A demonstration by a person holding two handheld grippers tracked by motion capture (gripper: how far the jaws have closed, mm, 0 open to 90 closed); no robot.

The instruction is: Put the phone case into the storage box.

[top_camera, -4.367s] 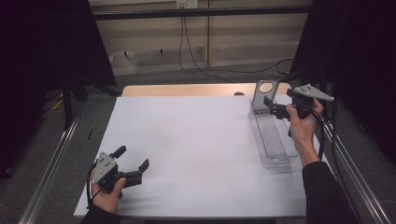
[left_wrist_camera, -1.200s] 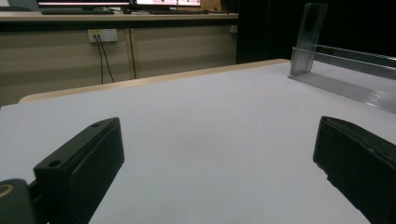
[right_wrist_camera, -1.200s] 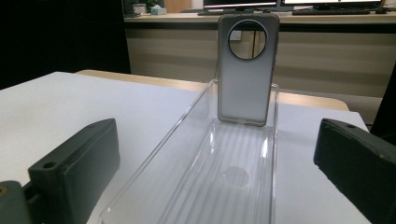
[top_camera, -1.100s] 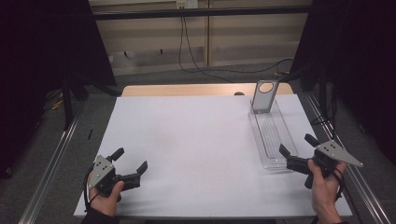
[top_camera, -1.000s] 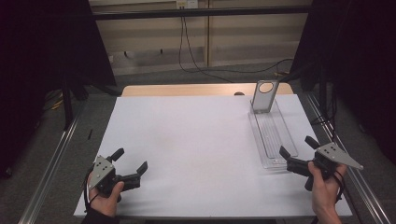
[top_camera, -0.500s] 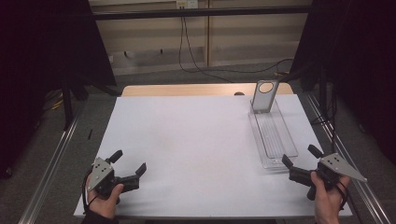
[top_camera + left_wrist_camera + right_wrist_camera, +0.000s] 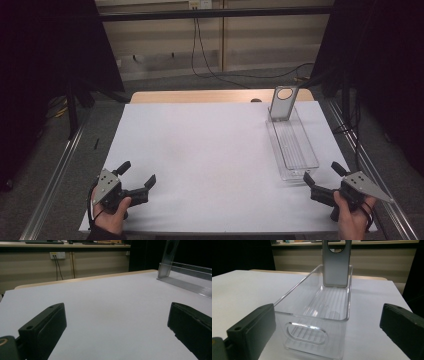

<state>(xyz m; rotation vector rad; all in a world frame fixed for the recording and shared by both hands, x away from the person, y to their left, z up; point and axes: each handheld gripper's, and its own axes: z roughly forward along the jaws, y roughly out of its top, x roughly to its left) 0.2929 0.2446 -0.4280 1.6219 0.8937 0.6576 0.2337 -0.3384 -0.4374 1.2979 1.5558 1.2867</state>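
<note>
Clear plastic bin (image 7: 292, 145) sits just ahead of your right tongs (image 7: 323, 179), both tongs wide, left tongs (image 7: 136, 174) over bare tabletop (image 7: 210, 150).

No text, label, brand, number or sign can be read on anything here: the clear tray (image 7: 293, 150), the grey phone case (image 7: 283, 103) and the white table (image 7: 210, 150) carry no legible marking.

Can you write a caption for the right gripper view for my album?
Open right claw faces a clear ribbed plastic bin with a grey phone case leaning inside.
</note>
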